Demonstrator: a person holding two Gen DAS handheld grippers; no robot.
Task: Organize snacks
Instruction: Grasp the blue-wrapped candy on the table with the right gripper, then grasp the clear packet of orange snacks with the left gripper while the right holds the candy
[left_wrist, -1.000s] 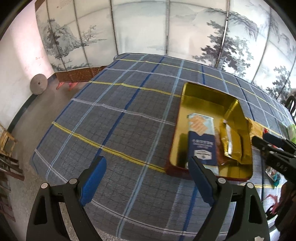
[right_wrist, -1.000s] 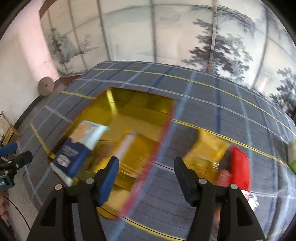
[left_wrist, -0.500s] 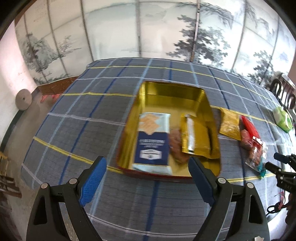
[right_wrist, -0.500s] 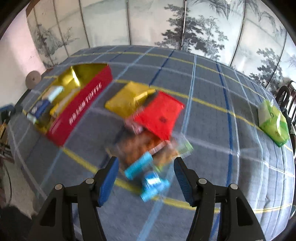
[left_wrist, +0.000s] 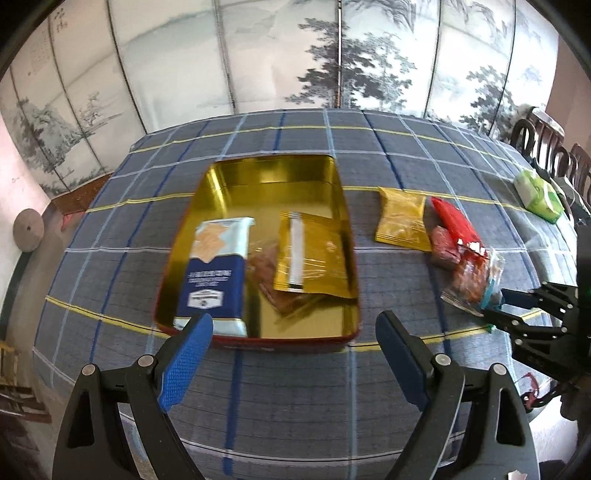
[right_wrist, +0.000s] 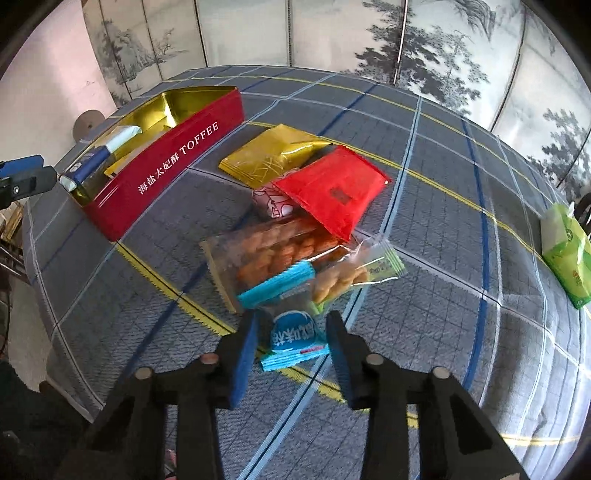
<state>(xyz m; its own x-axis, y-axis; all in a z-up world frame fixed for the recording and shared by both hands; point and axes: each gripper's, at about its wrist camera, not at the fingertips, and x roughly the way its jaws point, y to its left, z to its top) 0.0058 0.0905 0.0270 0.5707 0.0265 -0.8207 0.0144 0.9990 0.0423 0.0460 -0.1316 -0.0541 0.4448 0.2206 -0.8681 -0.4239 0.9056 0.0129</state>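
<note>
A red toffee tin (left_wrist: 334, 206) (right_wrist: 173, 166) with a gold inside lies open on the checked cloth. It holds a blue biscuit pack (left_wrist: 214, 273), a gold pouch (left_wrist: 314, 254) and a brownish snack pack. My left gripper (left_wrist: 295, 354) is open and empty, in front of the tin's near edge. Right of the tin lies a pile: a gold packet (right_wrist: 269, 158), a red packet (right_wrist: 332, 192), a pink pack, clear packs of fried snacks (right_wrist: 273, 254) and a blue packet (right_wrist: 293, 339). My right gripper (right_wrist: 291, 332) is open, its fingers on either side of the blue packet.
A green tissue pack (right_wrist: 565, 254) (left_wrist: 539, 195) lies at the far right of the table. Dark wooden chairs (left_wrist: 550, 144) stand behind it. A painted folding screen (left_wrist: 332, 55) closes off the back. The table's near edge drops off just below both grippers.
My right gripper swung from the tin to the snack pile, came down, and narrowed around the blue packet. My left view shifted so the tin sits centred.
</note>
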